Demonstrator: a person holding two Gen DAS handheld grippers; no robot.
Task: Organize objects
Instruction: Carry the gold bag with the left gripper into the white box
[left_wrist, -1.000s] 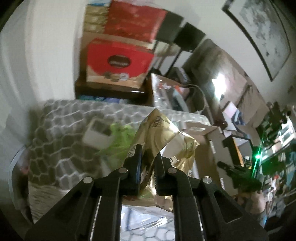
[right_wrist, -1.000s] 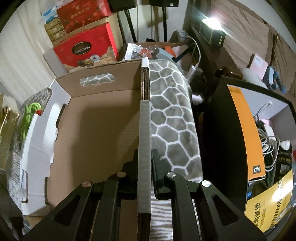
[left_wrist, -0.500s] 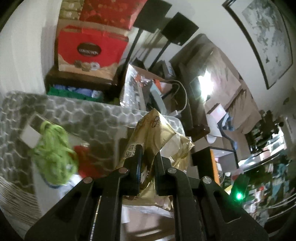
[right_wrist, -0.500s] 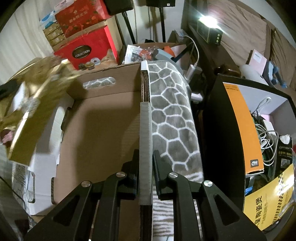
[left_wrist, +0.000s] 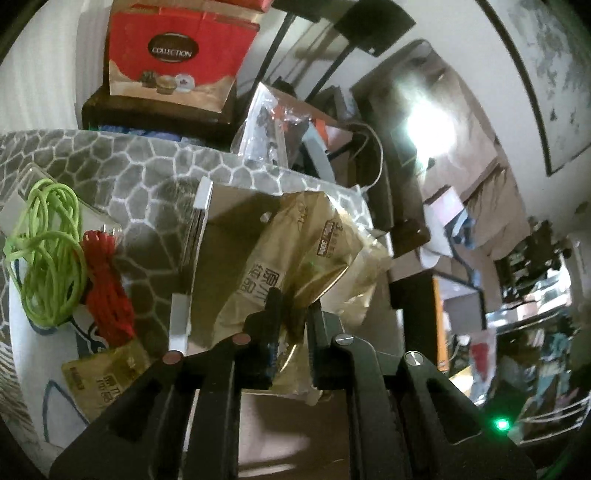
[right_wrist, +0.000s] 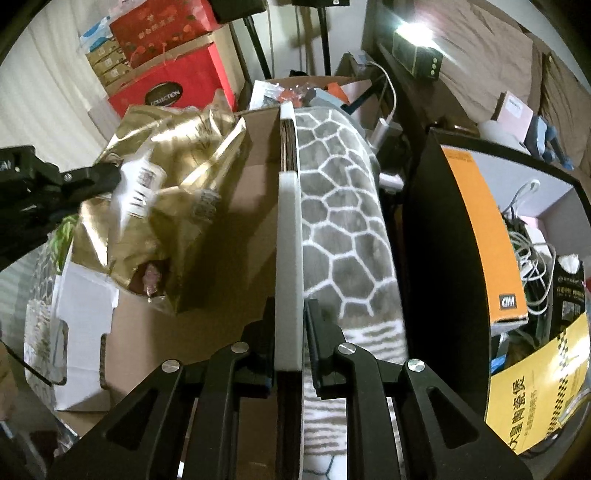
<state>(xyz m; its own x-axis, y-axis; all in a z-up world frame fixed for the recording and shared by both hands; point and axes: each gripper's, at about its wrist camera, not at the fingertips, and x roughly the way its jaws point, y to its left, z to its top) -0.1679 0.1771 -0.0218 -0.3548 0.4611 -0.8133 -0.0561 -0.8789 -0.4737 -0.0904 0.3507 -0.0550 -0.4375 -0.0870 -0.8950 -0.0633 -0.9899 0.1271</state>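
My left gripper (left_wrist: 291, 317) has just been opening w/ the gold foil bag (left_wrist: 295, 251) between its jaws, now over the open cardboard box (right_wrist: 221, 258), so drop's due. Right gripper (right_wrist: 290, 332) clamps the box's flap (right_wrist: 290, 229), steady.

A cluttered home bedroom: patterned blanket (right_wrist: 340, 229) at centre, gift boxes (right_wrist: 166, 85) at eleven o'clock, framed picture (left_wrist: 543, 74) at two.

Cluttered room behind the work area.
Red "COLLECTION" gift box (left_wrist: 173, 55) on a dark shelf; framed picture (left_wrist: 535, 74) on the wall.
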